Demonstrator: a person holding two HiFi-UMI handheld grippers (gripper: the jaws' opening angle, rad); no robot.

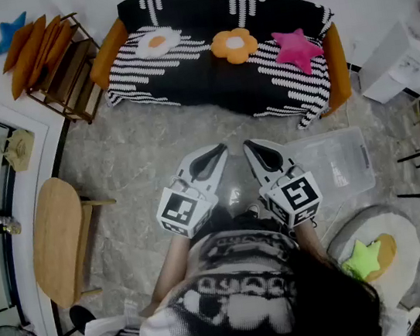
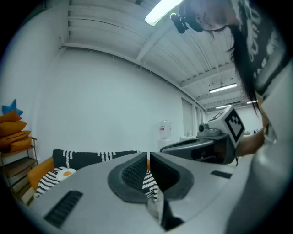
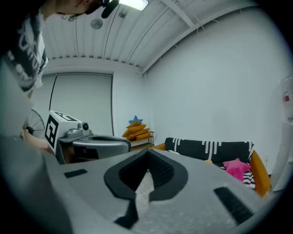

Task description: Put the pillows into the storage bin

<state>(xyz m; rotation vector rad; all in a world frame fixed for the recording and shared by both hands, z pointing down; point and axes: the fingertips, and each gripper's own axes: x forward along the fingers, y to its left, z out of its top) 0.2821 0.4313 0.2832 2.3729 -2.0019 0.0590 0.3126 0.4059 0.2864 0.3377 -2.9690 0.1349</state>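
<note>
Our left tool point(image 1: 221, 150) and right tool point(image 1: 248, 147): jaws together, empty | ahead on black-and-white striped sofa point(image 1: 205, 86): white fried-egg pillow point(image 1: 158, 41), orange flower pillow point(image 1: 235, 44), pink star pillow point(image 1: 298, 48) | clear plastic storage bin point(image 1: 342, 159) just right of right tool, which we judge nearer.

Fried-egg pillow point(image 1: 158, 41): white with an orange yolk, lying flat on the left part of the seat of the black-and-white striped sofa point(image 1: 209, 81).
Flower pillow point(image 1: 235, 44): orange petals and a pale centre, on the middle of the seat, between the other two and apart from both.
Star pillow point(image 1: 296, 48): bright pink with five points, on the right part of the seat.
Storage bin point(image 1: 348, 168): clear plastic, rectangular, standing on the grey floor point(image 1: 132, 167) in front of the sofa's right end, well apart from the three pillows.
Green star pillow point(image 1: 364, 257): lies on a round pale rug point(image 1: 407, 231), on the bin's side away from the sofa.
</note>
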